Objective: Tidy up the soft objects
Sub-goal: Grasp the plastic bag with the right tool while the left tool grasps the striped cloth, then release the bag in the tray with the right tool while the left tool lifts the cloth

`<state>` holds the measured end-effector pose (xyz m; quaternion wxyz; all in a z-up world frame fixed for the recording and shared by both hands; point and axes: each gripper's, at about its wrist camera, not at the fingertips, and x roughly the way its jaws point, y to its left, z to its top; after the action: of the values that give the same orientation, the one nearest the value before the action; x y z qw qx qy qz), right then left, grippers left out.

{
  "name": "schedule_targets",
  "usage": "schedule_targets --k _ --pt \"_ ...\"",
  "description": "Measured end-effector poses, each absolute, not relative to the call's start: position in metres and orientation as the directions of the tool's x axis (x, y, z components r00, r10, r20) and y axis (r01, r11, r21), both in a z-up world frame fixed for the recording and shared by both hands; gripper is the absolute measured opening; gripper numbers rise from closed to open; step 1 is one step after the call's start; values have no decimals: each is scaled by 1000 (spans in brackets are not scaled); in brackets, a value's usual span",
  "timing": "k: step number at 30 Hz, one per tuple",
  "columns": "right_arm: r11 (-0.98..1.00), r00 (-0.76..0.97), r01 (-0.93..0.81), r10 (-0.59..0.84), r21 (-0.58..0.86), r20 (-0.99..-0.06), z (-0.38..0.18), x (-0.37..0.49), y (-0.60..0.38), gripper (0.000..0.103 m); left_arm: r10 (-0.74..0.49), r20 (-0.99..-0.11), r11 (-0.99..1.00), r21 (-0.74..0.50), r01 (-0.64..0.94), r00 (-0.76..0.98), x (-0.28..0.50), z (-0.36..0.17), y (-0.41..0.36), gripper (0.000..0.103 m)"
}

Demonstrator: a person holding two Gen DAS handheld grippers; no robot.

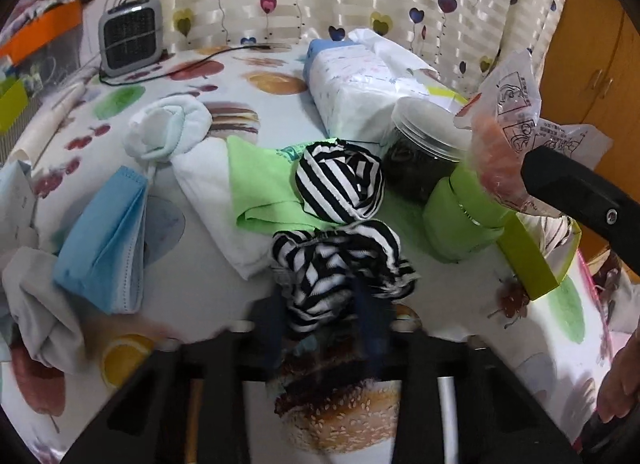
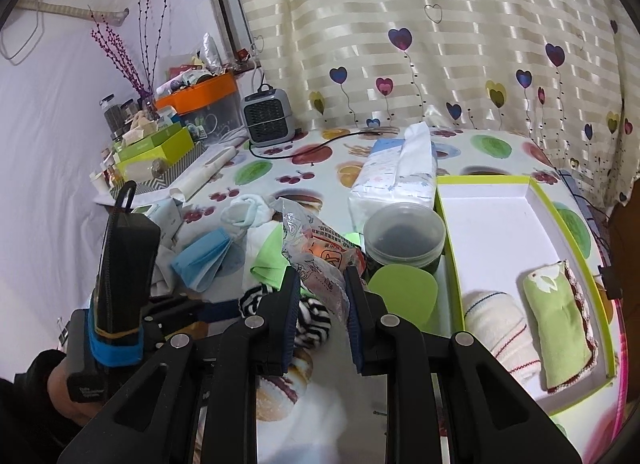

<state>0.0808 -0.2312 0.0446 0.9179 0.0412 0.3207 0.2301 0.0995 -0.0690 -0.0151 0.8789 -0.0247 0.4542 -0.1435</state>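
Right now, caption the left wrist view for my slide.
Left gripper pinches a striped sock on the fruit-print table; right gripper holds a crinkly plastic packet.

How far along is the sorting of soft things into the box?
Done: a striped white roll and a green cloth lie in the green-edged box. In hand: left gripper pinches a striped sock; right gripper holds a plastic packet. Left: masks, green cloth, white socks.
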Motion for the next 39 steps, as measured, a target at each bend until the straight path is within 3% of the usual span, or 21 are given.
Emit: schedule_targets --k 4,28,39 --pt "890 692 -395 451 227 -564 45 78 -233 23 -283 -775 957 -188 222 564 91 -8 -61 13" --pt "924 778 -319 383 213 -497 69 82 -282 23 -401 -611 913 -203 354 683 95 83 -83 10" --pt "945 800 -251 325 211 -504 69 94 -315 23 -460 -602 877 -190 442 653 117 95 -126 10"
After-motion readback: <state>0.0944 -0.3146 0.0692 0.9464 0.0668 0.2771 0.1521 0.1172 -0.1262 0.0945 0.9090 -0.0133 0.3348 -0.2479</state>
